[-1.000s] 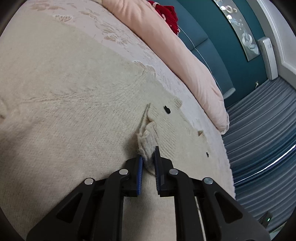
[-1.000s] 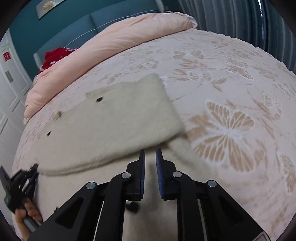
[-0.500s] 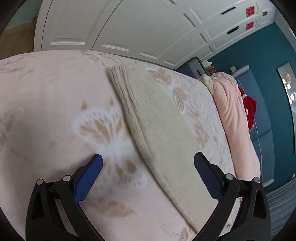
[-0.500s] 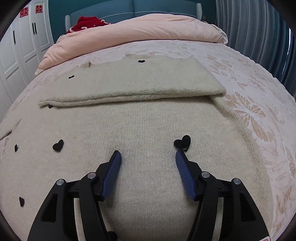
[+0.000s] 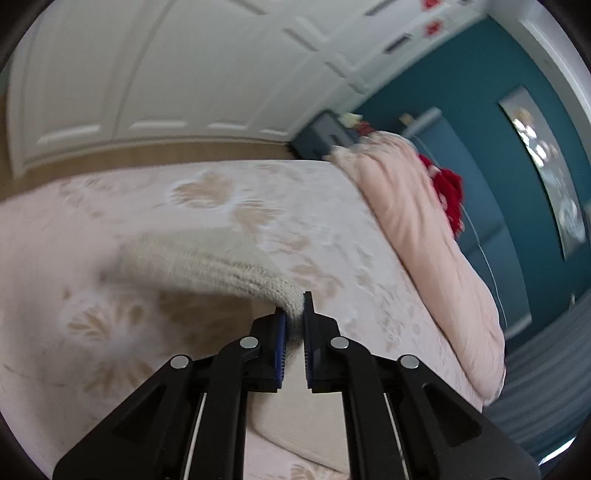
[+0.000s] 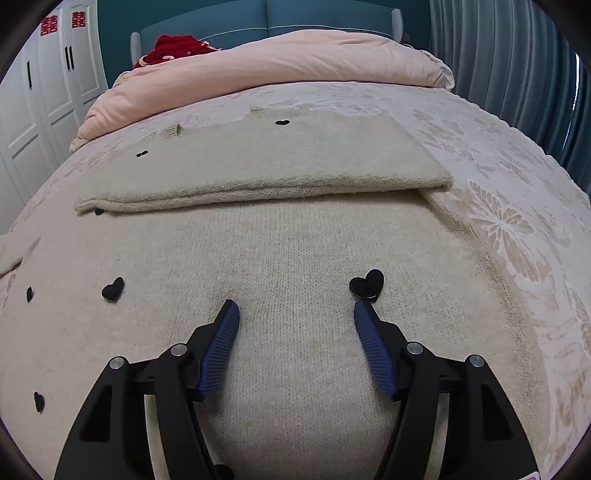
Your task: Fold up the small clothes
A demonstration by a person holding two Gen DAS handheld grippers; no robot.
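Left wrist view: left gripper (image 5: 293, 325) had just closed, clamped on sweater (image 5: 229, 266) edge. Right gripper (image 6: 295, 314) jaws apart w/ nothing between, over sweater on bed (image 6: 517, 236).

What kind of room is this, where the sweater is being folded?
Most likely a bedroom. The sweater lies on a bed with a flower-patterned bedspread, a pink duvet is bunched at the far end against a blue headboard, and white wardrobe doors stand along one side.
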